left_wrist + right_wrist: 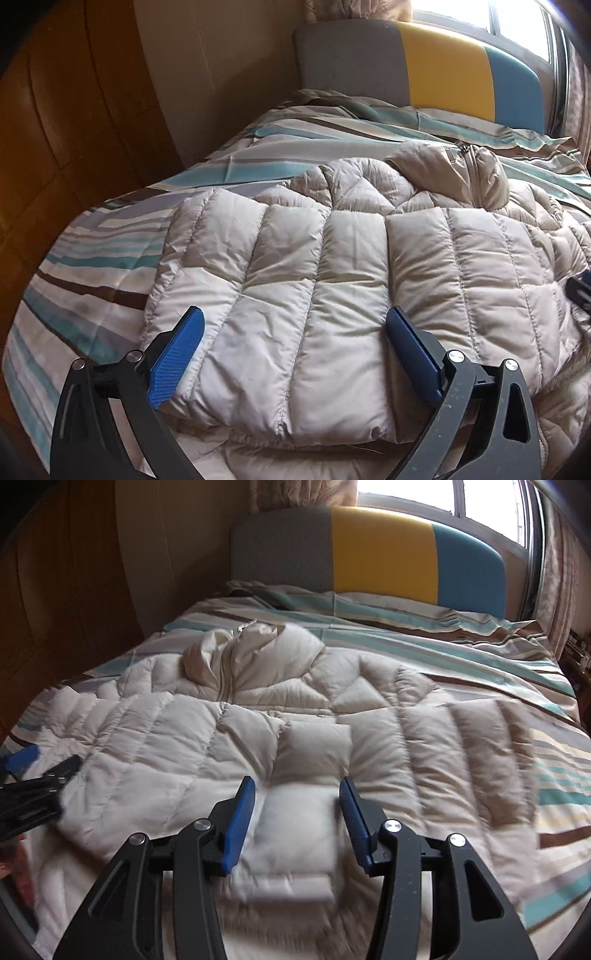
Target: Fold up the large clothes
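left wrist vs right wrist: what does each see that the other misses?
Left wrist only: the wide-open left tongs head-on, over the jacket's folded left panel, pads clear of the fabric.

Right wrist only: the right tongs open around a folded sleeve, plus the bare striped bedding right of the jacket.

Both: the beige puffer jacket, its zipped collar, the grey-yellow-blue headboard, the window.

A puffer jacket (229,738) lies spread on the bed (480,657), its collar (236,657) toward twelve o'clock. The headboard (369,550) stands behind, a window (480,502) beyond it. The left gripper (293,321) is over the jacket's nine o'clock side, the right gripper (297,790) at six.
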